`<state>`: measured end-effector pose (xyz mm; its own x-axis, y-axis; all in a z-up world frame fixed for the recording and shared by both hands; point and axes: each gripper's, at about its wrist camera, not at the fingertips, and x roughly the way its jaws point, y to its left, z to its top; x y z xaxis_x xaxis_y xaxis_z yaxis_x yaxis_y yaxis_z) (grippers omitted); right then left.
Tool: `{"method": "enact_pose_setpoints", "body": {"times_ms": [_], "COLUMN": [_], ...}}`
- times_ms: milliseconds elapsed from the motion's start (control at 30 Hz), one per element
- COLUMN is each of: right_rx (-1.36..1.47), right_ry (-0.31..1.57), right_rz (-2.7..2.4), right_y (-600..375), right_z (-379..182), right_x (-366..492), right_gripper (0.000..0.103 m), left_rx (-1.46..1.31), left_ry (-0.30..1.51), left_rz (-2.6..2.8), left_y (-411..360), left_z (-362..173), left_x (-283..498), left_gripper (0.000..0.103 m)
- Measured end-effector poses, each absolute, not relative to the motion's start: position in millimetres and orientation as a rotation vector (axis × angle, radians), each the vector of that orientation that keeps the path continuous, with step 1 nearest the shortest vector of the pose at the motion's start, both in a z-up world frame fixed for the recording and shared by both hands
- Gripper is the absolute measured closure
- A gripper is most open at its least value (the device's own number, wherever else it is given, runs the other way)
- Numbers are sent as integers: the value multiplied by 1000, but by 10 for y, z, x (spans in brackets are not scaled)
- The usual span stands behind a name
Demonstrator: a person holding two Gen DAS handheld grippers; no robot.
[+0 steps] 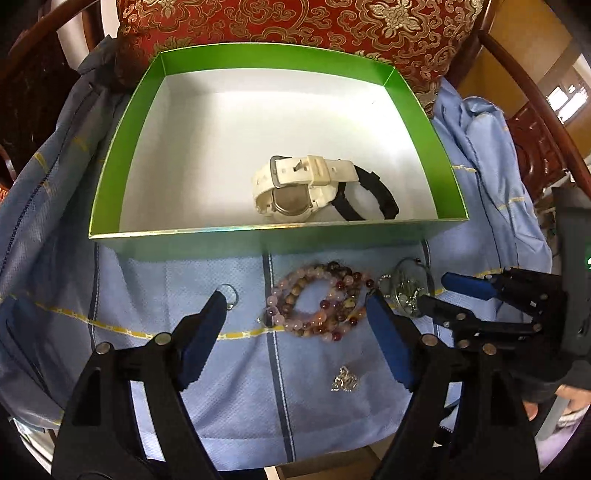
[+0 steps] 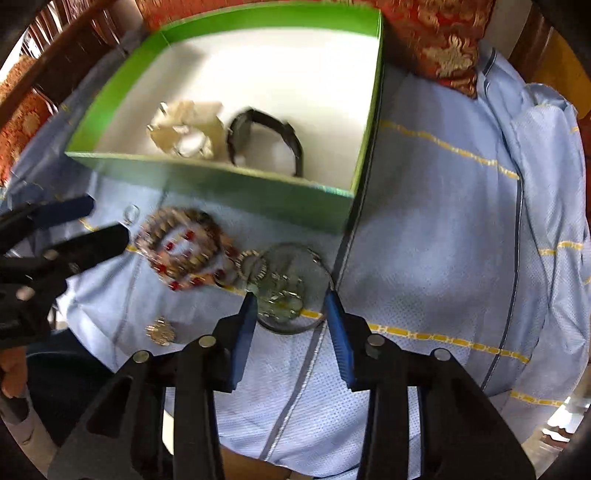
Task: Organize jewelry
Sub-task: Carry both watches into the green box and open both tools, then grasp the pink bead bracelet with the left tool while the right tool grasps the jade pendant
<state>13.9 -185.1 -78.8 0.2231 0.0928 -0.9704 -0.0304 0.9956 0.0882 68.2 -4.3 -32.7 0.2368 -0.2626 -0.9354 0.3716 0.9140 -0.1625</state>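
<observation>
The right gripper [image 2: 290, 314], jaws apart and empty, straddles the round bangle [image 2: 295, 288], seemingly glass. The left gripper [image 1: 295, 306], open, brackets the bead bracelets [image 1: 319, 301] just left.

No readable text in either view.

No letters, brand names, numbers or signs can be made out on anything ahead of the tongs. The white watch [image 1: 295, 188] lies with its back plate turned up, and whatever is engraved there is too small and dull to read. The green box [image 1: 110, 177] shows plain walls, and the red cushion [image 1: 295, 26] beyond it bears only gold ornament, no characters that can be read. The right wrist view is blurred throughout.
</observation>
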Motion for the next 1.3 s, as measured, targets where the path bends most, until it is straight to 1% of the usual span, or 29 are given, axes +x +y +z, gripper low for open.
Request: {"method": "enact_pose_setpoints", "body": {"times_ms": [200,233,267,300,333,467,500,533,567,600,667,700,867,933,967,1033,1100,1167,1200,1233,1300], "right_rx": [57,43,18,14,18,16,31,45,50,53,67,71,83,105,126,117,103,125,128,116,60], "right_ry": [1338,1334,1341,1351,1357,1321,1314,1301,1285,1275,1256,1252,1218,1212,1223,1268,1299,1311,1310,1314,1302], "right_rz": [-10,-16,-16,-4,15,86,104,119,129,133,141,141,88,62,67,74,86,153,172,187,189], "right_y": [-2013,-2003,-1973,-1949,-1910,-1767,-1745,-1716,-1697,-1682,-1671,-1672,-1848,-1992,-2020,-1999,-1956,-1867,-1832,-1778,-1680], "right_z": [-889,-894,-919,-945,-966,-897,-869,-827,-788,-762,-707,-698,-550,-527,-539,-600,-661,-688,-685,-679,-673], "right_x": [200,212,217,225,219,180,171,166,159,157,141,134,122,191,204,248,237,224,219,210,192], "right_gripper": [64,77,88,99,100,101,101,101,101,101,101,101,101,101,101,101,101,100,97,90,87], "left_rx": [113,109,105,104,103,115,122,130,140,148,152,164,103,87,81,74,75,81,80,77,69], "left_ry": [1308,1322,1335,1352,1362,1375,1374,1373,1374,1372,1364,1354,1350,1349,1350,1353,1352,1352,1351,1352,1351], "left_rz": [-406,-403,-404,-411,-415,-419,-414,-405,-387,-369,-334,-294,-233,-262,-275,-314,-336,-343,-343,-343,-342], "left_y": [-62,-64,-54,-51,-46,-35,-33,-24,-12,12,55,98,304,310,315,273,227,180,156,137,122], "left_z": [-524,-557,-583,-614,-634,-685,-691,-700,-717,-732,-730,-723,-666,-646,-639,-629,-628,-631,-632,-633,-641], "left_x": [674,698,714,727,735,720,717,715,720,727,745,761,824,815,804,768,750,737,731,728,752], "left_gripper": [25,28,33,46,56,66,71,80,84,91,94,97,97,95,92,84,81,76,72,69,69]}}
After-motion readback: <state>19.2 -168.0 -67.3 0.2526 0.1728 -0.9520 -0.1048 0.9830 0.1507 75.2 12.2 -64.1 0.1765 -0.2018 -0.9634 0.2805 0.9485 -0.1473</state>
